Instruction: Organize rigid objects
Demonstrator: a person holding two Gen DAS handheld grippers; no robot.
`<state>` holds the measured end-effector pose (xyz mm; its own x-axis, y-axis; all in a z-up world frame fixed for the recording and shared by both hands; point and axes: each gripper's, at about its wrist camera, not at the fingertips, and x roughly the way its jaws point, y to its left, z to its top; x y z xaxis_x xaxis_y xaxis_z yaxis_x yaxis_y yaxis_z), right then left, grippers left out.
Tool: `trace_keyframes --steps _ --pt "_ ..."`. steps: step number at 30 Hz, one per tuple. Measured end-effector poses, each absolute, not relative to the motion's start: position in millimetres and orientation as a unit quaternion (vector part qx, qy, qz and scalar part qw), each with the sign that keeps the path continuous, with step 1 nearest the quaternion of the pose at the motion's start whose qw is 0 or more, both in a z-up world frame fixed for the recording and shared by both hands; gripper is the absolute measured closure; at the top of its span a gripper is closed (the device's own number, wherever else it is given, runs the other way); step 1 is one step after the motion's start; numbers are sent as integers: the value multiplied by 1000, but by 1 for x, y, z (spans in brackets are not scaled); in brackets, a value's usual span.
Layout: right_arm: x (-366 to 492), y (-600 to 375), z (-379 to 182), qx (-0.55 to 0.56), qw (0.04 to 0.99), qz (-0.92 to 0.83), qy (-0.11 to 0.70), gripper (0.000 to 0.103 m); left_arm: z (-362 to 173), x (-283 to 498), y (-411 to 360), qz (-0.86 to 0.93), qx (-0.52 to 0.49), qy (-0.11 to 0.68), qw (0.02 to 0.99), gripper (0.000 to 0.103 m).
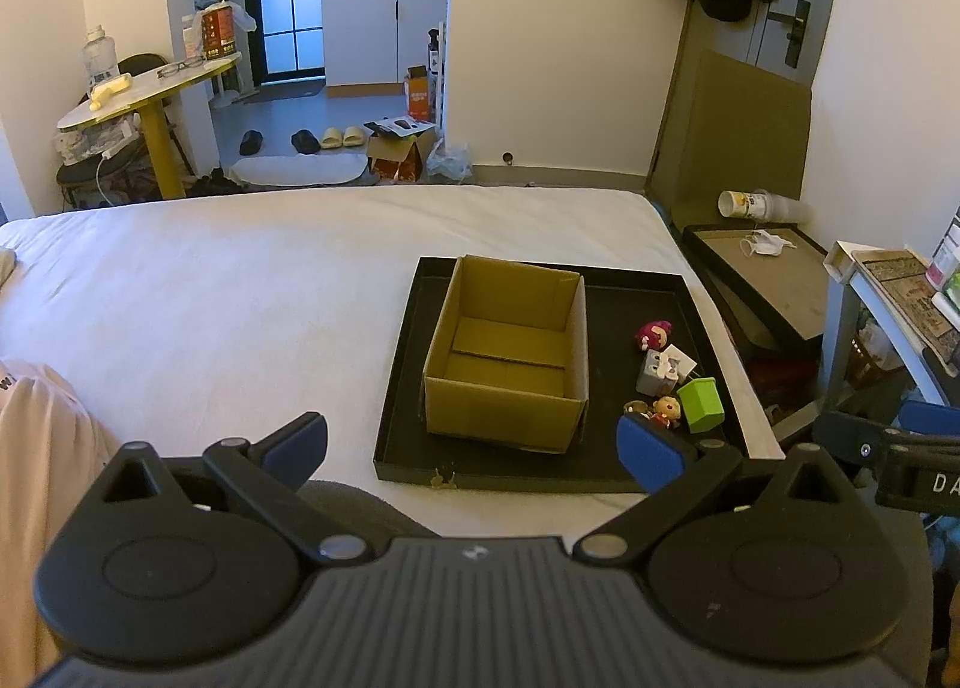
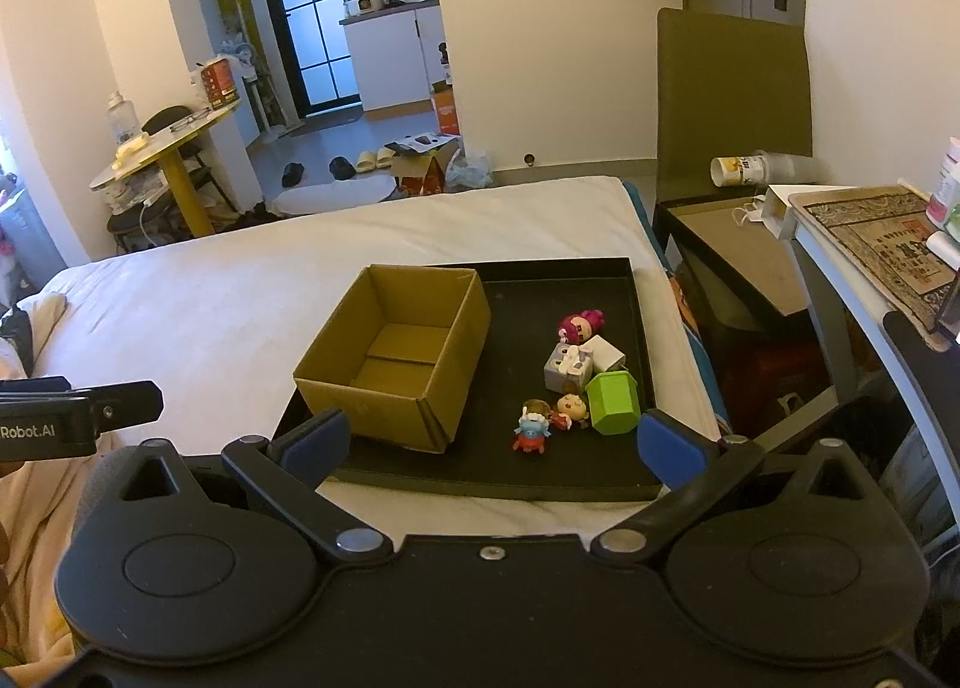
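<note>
small toys (image 1: 672, 382) sit in a loose cluster on the right part of the black tray (image 1: 396, 364), and from the left wrist view i see none of them in the cardboard box (image 1: 507, 355) yet. the box stands open on the left part of the tray, its floor bare as far as i can see. the tray lies on the white bed (image 1: 240, 292). my left gripper (image 1: 474, 448) hangs wide open and holds nothing, near the front edge of the tray; its right pad hides part of the cluster.

from the right wrist view the cluster is clearer: a pink-haired figure (image 2: 579, 326) at the back, a grey cube (image 2: 567, 367) touching a white block (image 2: 606, 353), a green block (image 2: 613, 403) just in front of them, then a small round-headed doll (image 2: 570, 409) and a blue and red figure (image 2: 531, 431) nearest me. my right gripper (image 2: 492, 445) is also spread open and empty, above the near edge of the tray, with the blue and red figure between its pads in the picture but well ahead of them.

i judge the job hardly begun: every toy i can see is outside the box, so each one is left to pick and drop in.
</note>
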<state>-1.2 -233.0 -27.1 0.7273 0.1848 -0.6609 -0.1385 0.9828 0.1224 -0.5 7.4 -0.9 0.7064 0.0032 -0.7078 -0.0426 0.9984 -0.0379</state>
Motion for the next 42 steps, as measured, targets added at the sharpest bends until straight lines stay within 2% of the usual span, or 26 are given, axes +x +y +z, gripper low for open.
trace_keyframes --steps 42 --pt "-4 -232 -31 29 929 75 360 0 -1 -2 11 3 -34 386 922 1"
